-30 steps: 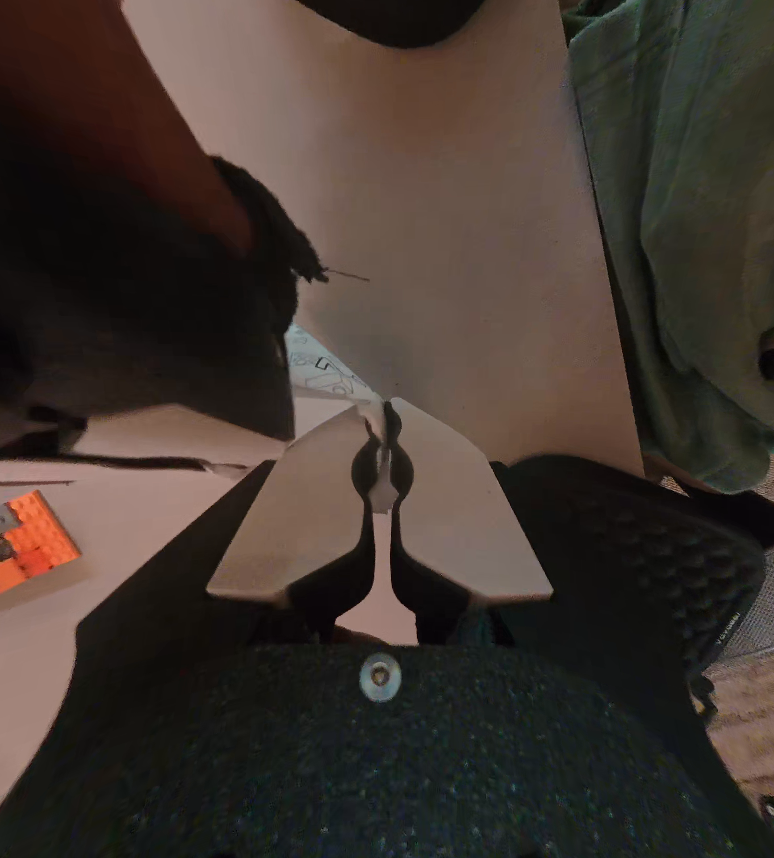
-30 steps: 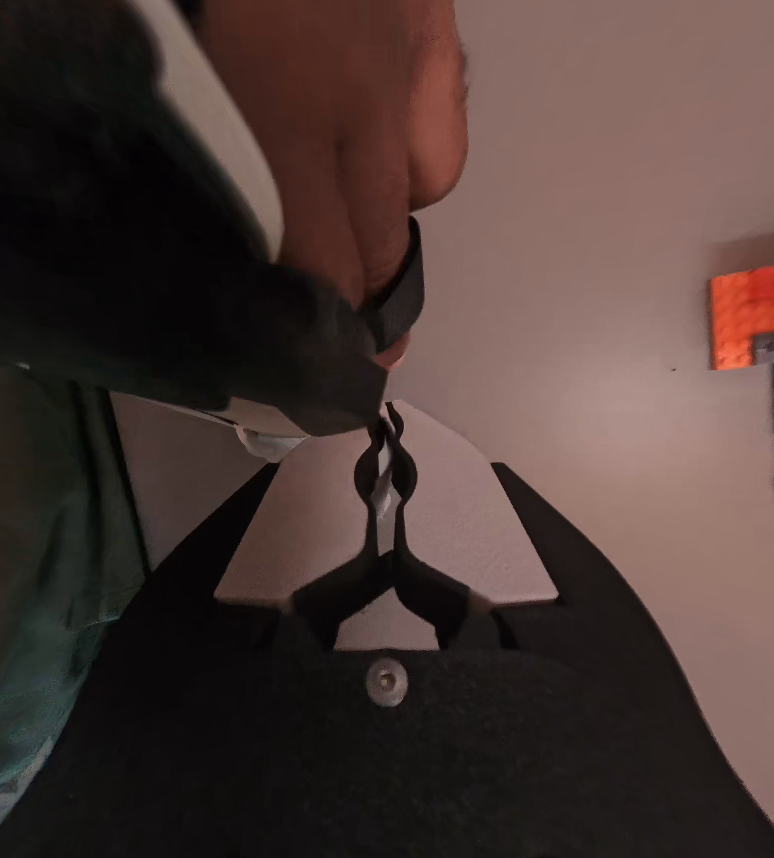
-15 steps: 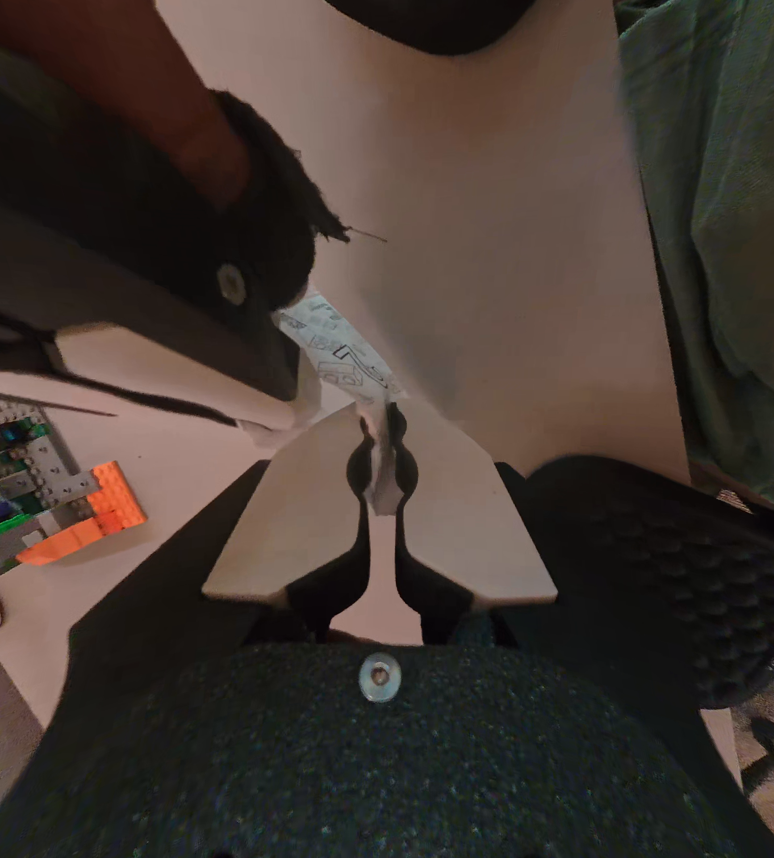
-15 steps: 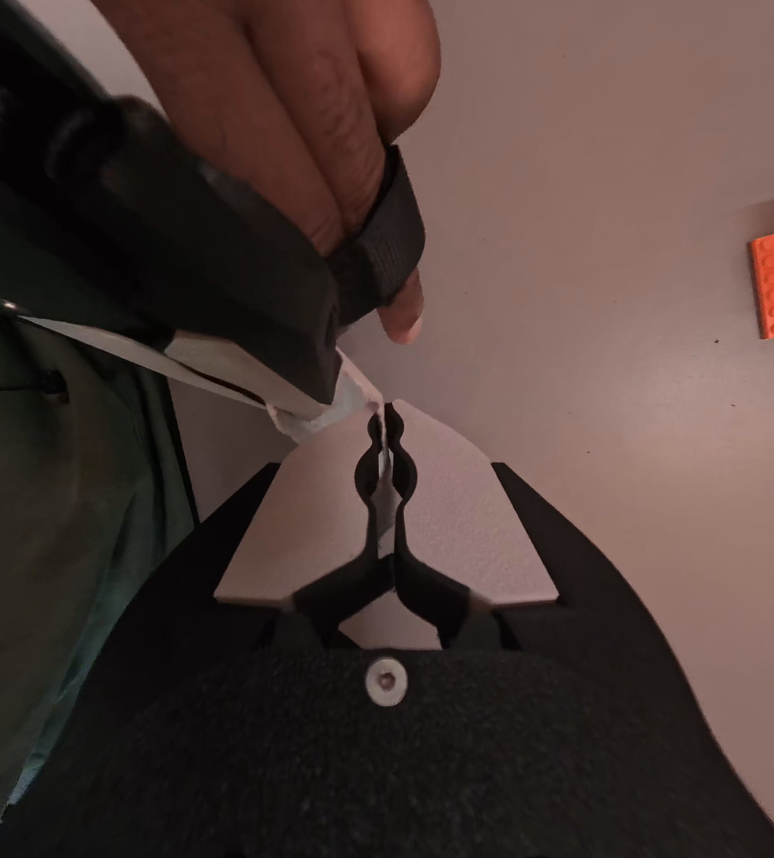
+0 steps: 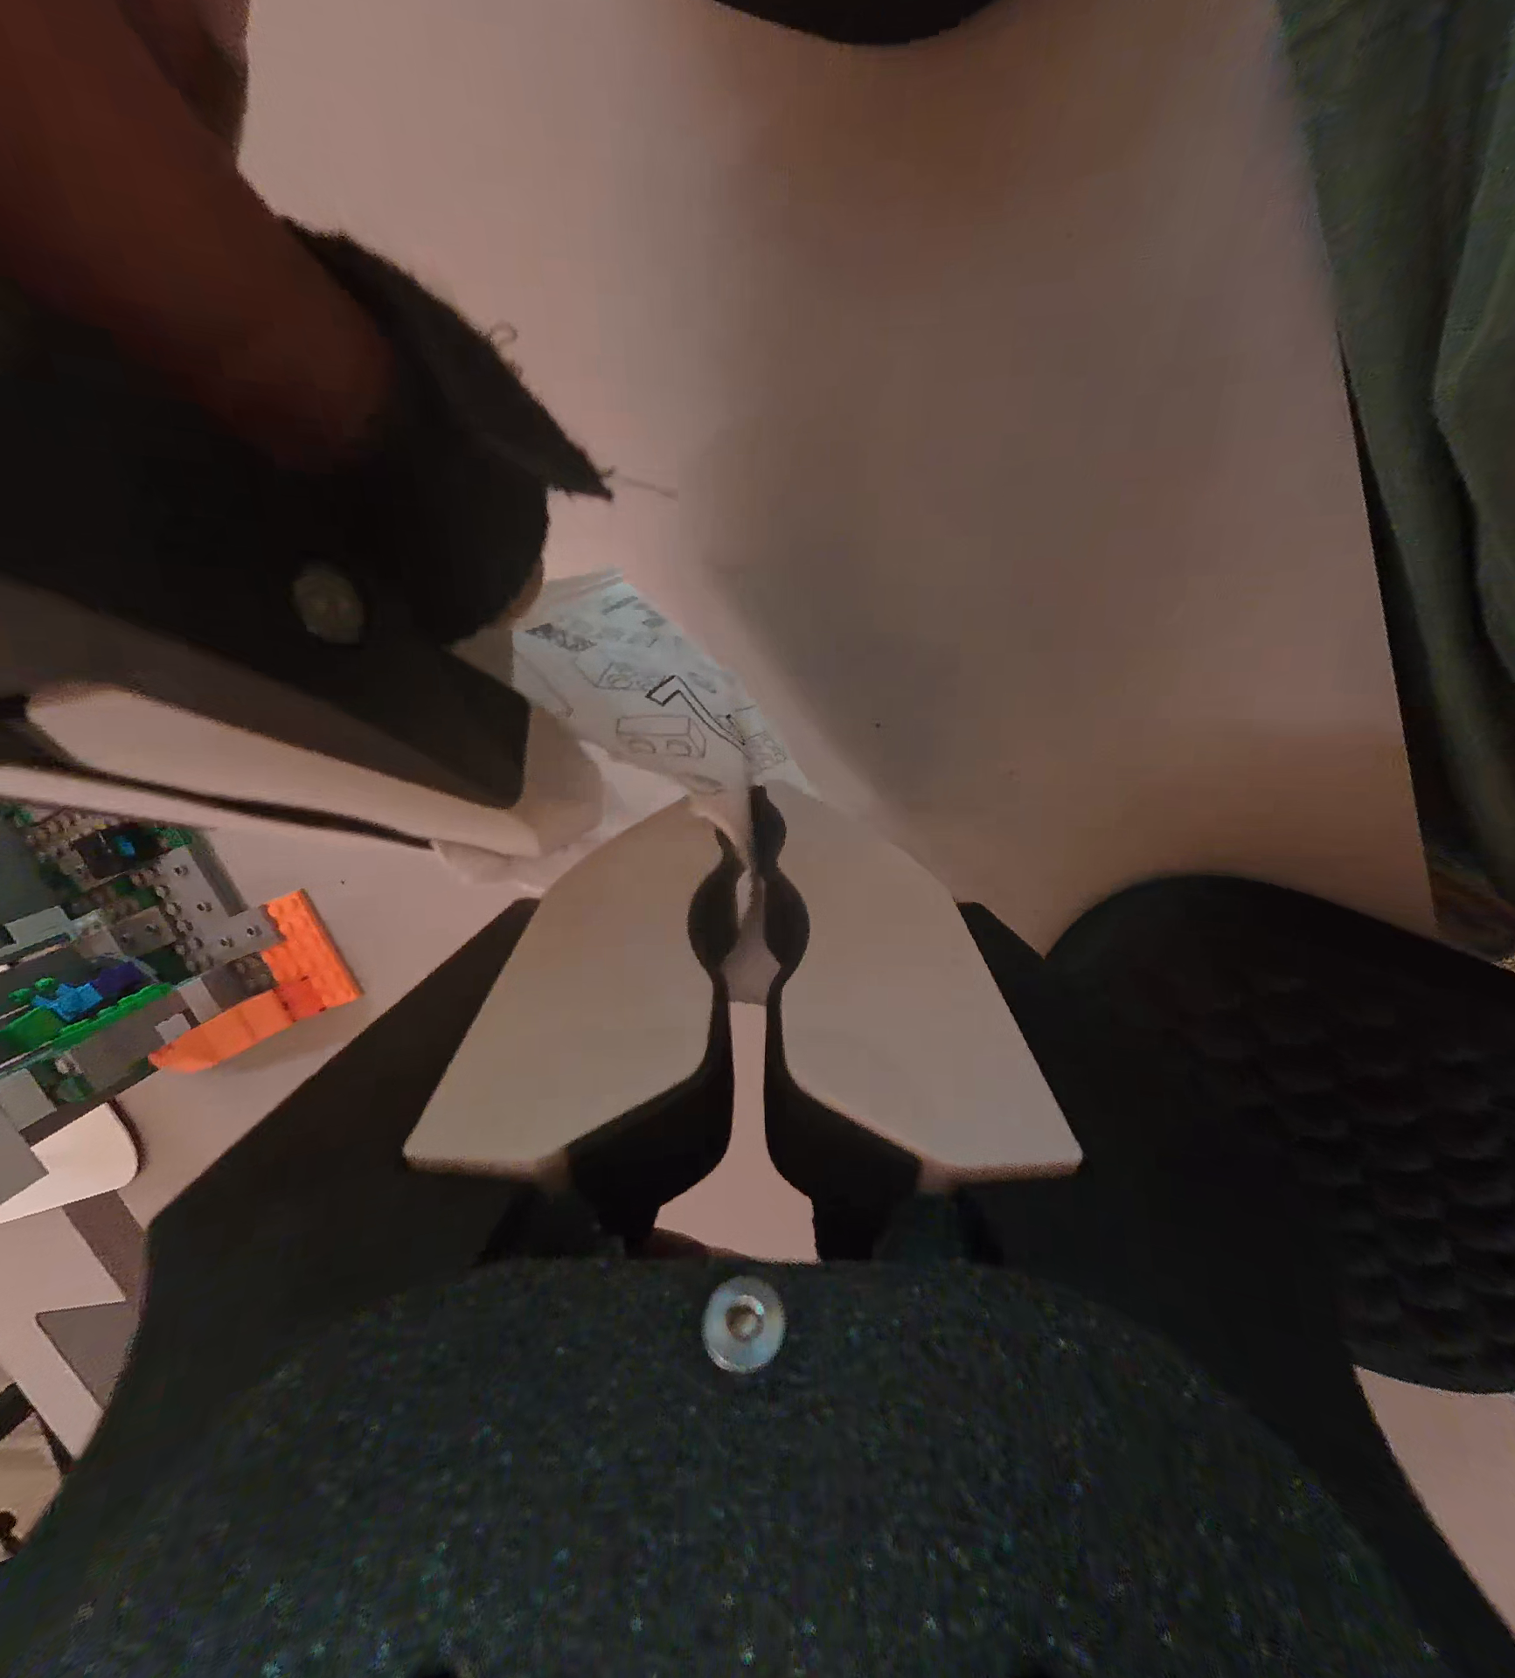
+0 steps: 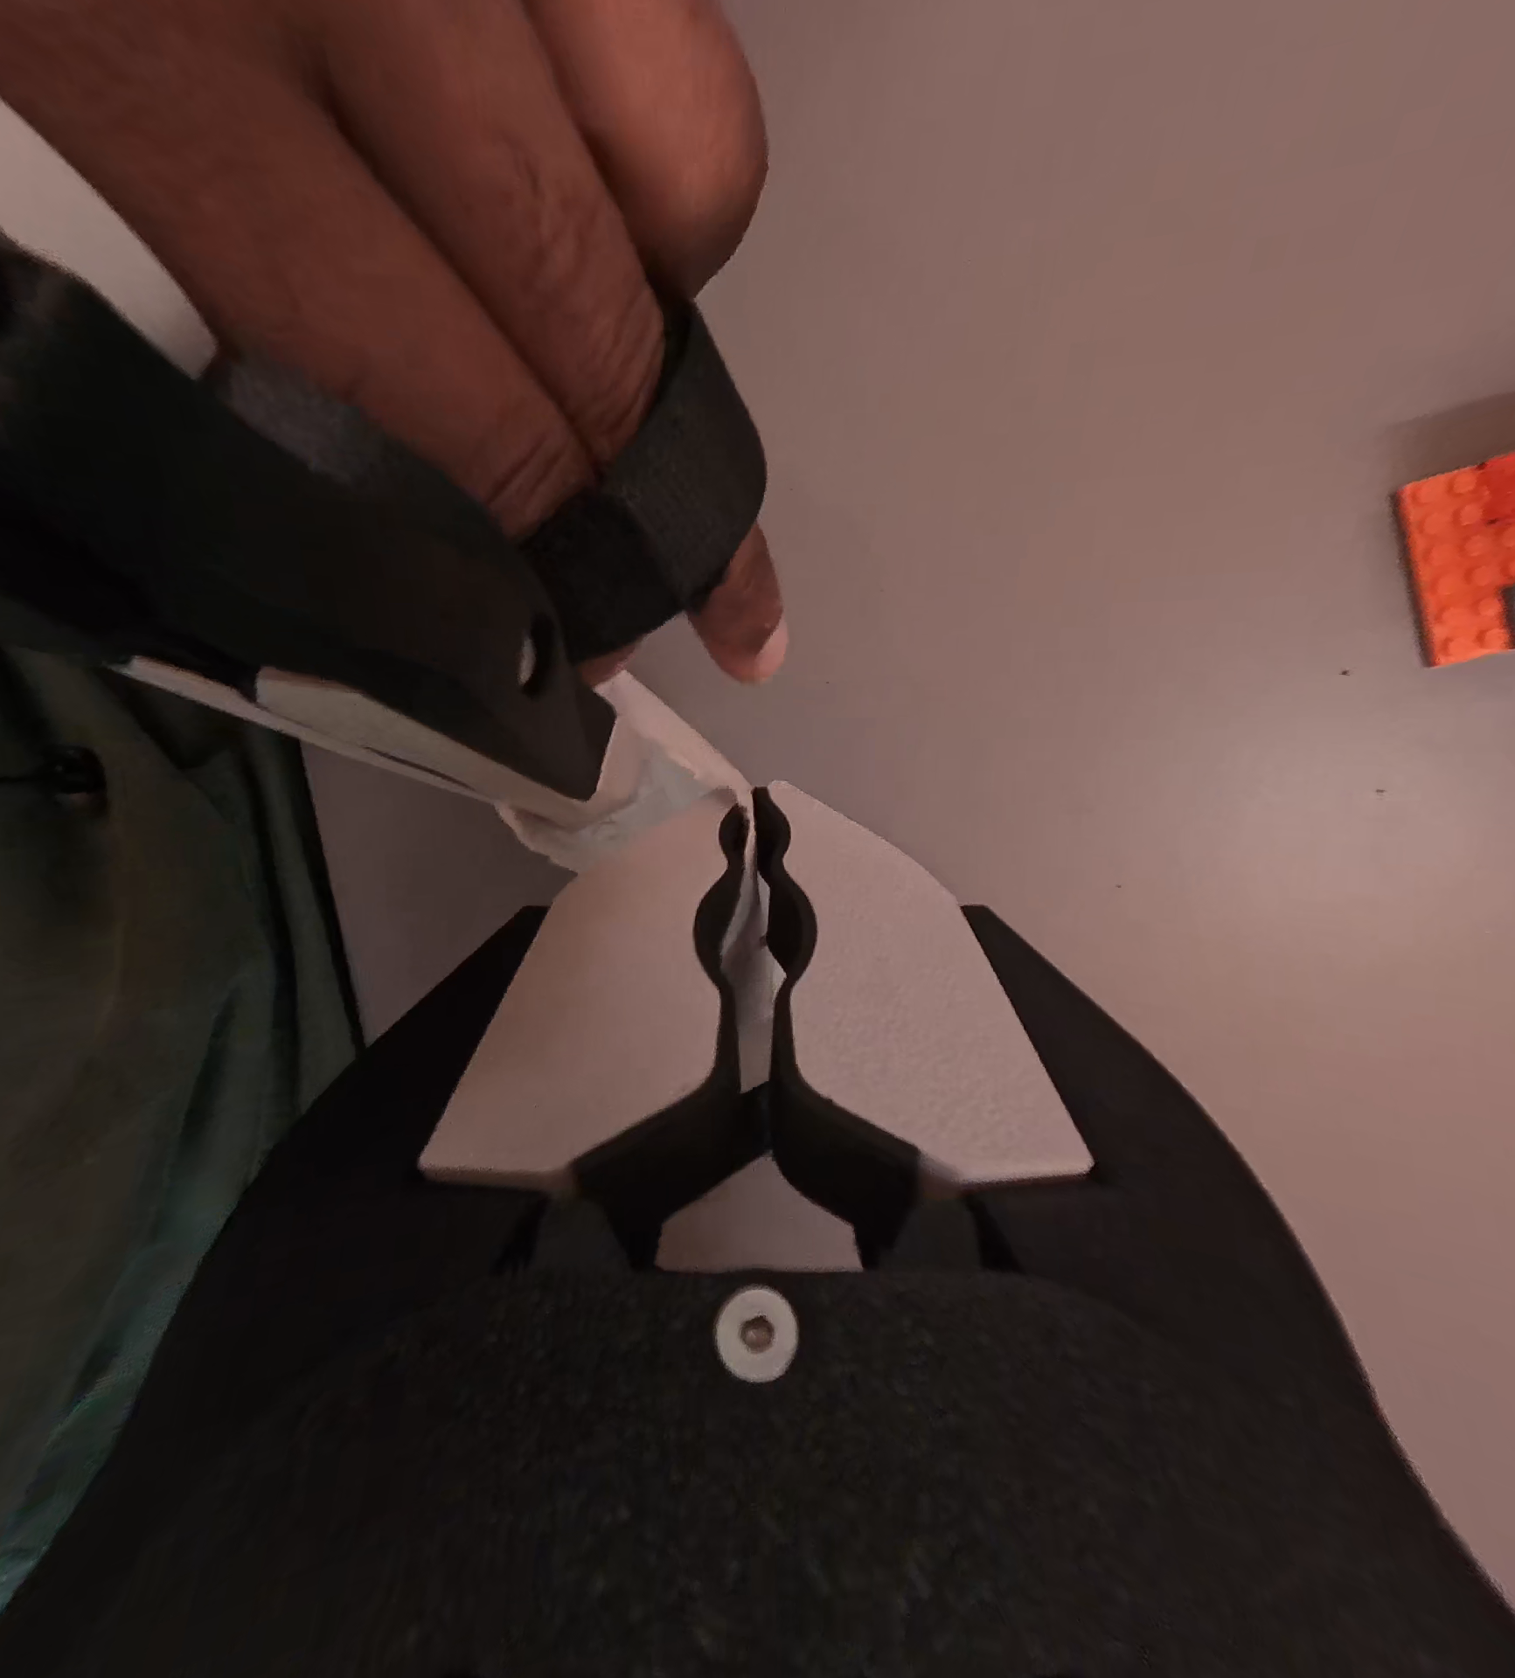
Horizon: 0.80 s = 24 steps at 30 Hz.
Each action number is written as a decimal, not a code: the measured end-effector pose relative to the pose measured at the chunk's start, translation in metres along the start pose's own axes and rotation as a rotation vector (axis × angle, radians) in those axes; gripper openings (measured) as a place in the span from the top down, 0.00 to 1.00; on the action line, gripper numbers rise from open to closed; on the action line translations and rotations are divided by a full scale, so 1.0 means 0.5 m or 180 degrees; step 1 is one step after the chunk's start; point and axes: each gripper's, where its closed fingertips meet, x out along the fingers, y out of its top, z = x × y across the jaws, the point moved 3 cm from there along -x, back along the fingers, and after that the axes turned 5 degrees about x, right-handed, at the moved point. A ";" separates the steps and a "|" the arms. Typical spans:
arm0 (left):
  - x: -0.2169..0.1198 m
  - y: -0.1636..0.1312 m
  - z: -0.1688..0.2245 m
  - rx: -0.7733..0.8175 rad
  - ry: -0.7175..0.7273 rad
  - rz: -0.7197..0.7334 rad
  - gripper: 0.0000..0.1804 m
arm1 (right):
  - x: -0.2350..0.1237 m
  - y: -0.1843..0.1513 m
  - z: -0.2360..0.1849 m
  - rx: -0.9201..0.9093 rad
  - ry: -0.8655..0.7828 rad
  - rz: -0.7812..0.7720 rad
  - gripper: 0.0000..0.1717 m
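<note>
Both grippers are pinching one small white paper packet (image 5: pixel 644 699) printed with line drawings, and are holding it above the pale surface (image 5: pixel 962 409). The left gripper (image 5: pixel 749 808) is clamping the packet's end at 6 o'clock with its fingers closed; the right gripper (image 6: pixel 753 804) is doing the same from its side. The packet looks crumpled but not visibly torn open. In the left wrist view its long axis is running from 10 o'clock to 4 o'clock. A brick model (image 5: pixel 99 953) is sitting at 9 o'clock.
</note>
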 end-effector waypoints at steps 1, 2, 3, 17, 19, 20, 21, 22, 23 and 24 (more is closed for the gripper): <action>-0.001 0.002 -0.001 0.0034 0.0014 -0.0003 1.00 | -0.001 0.004 0.003 -0.0019 -0.0065 0.0034 1.00; -0.002 0.003 -0.001 0.0058 0.0022 -0.0016 1.00 | -0.002 0.009 0.006 -0.0030 -0.0117 0.0061 1.00; -0.002 0.004 -0.002 0.0073 0.0011 -0.0026 1.00 | -0.003 0.012 0.007 -0.0045 -0.0151 0.0071 1.00; -0.020 0.002 -0.020 -0.0039 0.0244 0.0060 0.90 | -0.006 0.003 0.006 0.0024 -0.0050 0.0059 1.00; -0.035 0.005 -0.026 -0.0147 0.0344 0.0175 0.85 | -0.003 -0.004 0.009 0.0036 -0.0066 0.0058 1.00; -0.042 0.005 -0.029 -0.0198 0.0412 0.0229 0.82 | -0.003 -0.006 0.010 0.0058 -0.0057 0.0082 1.00; -0.049 0.003 -0.031 -0.0251 0.0478 0.0270 0.81 | -0.003 -0.008 0.012 0.0081 -0.0050 0.0110 1.00; -0.055 0.000 -0.033 -0.0308 0.0541 0.0301 0.79 | -0.003 -0.011 0.016 0.0093 -0.0067 0.0136 1.00; -0.059 -0.003 -0.033 -0.0364 0.0589 0.0337 0.78 | -0.005 -0.015 0.021 0.0104 -0.0105 0.0160 1.00; -0.062 -0.008 -0.030 -0.0423 0.0605 0.0377 0.78 | -0.006 -0.018 0.026 0.0128 -0.0121 0.0186 1.00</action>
